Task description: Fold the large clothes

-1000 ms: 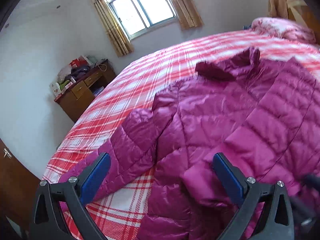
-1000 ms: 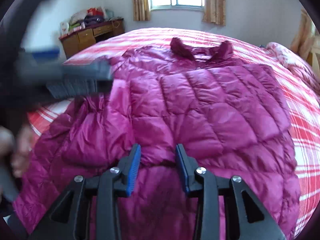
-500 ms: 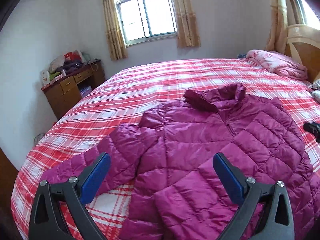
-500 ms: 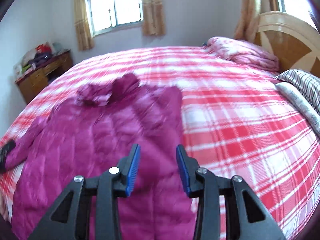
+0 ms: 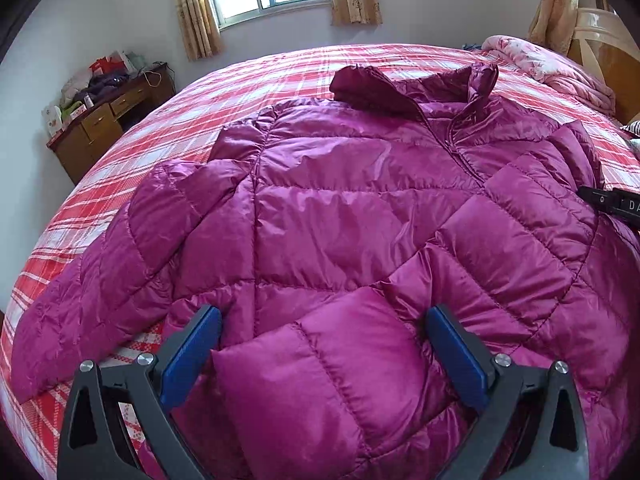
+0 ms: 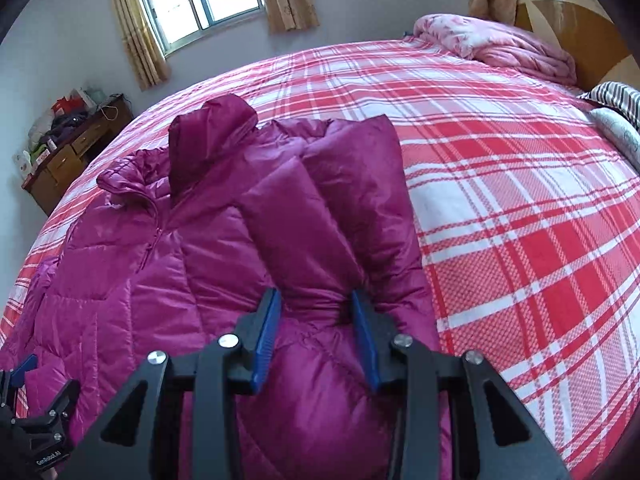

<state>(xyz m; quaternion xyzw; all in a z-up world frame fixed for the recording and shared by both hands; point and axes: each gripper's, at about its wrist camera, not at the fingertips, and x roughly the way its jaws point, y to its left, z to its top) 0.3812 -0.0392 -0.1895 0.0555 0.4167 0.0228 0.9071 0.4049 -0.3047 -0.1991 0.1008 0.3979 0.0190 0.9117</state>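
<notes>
Jacket (image 5: 340,216) hem running off the frame's bottom edge | right sleeve's cuff (image 6: 316,320) lying hidden between fingers (image 6: 266,336) | clutter on table (image 5: 96,120) showing too small to identify

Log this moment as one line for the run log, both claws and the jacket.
left claw: open, astride folded-in sleeve | right claw: shut on sleeve | jacket: flat, front up, on plaid bed | fold: under way
</notes>
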